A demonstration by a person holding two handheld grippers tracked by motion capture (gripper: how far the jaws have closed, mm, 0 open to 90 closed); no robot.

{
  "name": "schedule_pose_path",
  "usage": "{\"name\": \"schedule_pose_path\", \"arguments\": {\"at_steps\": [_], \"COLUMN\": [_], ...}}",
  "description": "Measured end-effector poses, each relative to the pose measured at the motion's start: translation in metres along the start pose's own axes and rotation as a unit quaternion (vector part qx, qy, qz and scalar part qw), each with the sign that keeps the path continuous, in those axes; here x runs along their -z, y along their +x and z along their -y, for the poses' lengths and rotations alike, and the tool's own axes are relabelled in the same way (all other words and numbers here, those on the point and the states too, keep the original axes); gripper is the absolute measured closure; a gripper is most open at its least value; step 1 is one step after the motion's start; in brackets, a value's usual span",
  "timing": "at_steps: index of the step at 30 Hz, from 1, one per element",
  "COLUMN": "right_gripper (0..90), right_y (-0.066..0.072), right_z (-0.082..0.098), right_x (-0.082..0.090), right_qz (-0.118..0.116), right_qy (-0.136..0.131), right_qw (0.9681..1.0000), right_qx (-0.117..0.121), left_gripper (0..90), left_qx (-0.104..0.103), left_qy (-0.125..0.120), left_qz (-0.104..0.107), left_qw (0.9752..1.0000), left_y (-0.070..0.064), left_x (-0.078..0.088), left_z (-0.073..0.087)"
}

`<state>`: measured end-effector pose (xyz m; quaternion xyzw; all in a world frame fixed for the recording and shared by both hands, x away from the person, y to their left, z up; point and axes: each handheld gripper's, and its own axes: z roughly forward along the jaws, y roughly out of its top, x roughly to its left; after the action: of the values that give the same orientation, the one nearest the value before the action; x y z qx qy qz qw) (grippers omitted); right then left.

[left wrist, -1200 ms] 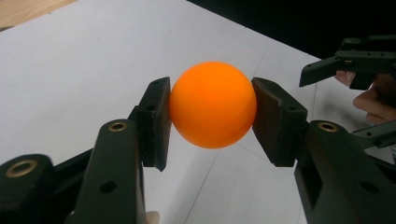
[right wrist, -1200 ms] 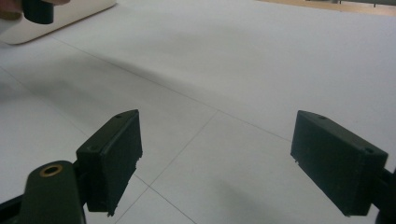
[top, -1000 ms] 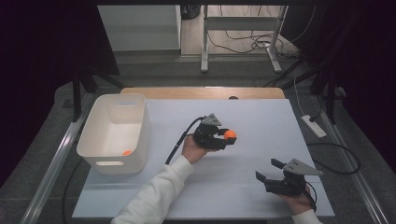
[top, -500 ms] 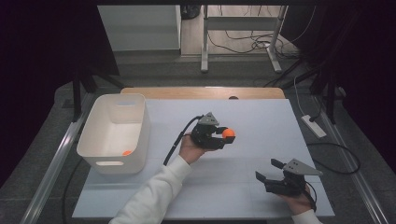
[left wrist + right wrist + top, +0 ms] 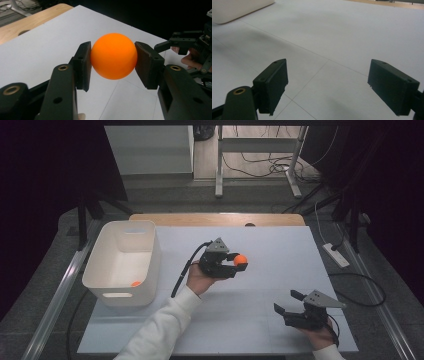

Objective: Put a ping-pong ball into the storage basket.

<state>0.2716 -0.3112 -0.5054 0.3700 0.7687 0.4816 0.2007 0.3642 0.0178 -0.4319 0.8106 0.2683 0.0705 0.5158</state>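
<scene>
A smooth, round orange ball (image 5: 114, 59) sits pinched in the left gripper (image 5: 235, 265); at five o'clock, the right gripper (image 5: 289, 302) gapes wide above the matte white table (image 5: 280, 250).

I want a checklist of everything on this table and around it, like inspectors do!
Surface: white table, wooden strip at far edge.
Job's things: orange ball pinched in the left claw; white bin at left with a small orange thing inside.
Clutter: nothing seen.
Grippers: right claw open, empty, low at the near right.
Cables: black cable from left claw; power strip off the right edge.
Surroundings: dark room, metal frame legs behind.
</scene>
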Motion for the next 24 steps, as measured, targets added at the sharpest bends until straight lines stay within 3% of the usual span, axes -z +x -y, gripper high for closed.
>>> {"name": "schedule_pose_path", "arguments": {"at_steps": [24], "right_gripper": [16.4], "right_y": [0.000], "right_z": [0.000], "right_x": [-0.001], "right_qz": [0.000], "right_qy": [0.001], "right_qw": [1.0000], "right_qx": [0.000], "left_gripper": [50.6], "left_qx": [-0.006], "left_qy": [-0.024], "left_qz": [-0.013], "left_qw": [0.9996], "left_y": [0.002], "left_x": [0.028], "left_z": [-0.008]}}
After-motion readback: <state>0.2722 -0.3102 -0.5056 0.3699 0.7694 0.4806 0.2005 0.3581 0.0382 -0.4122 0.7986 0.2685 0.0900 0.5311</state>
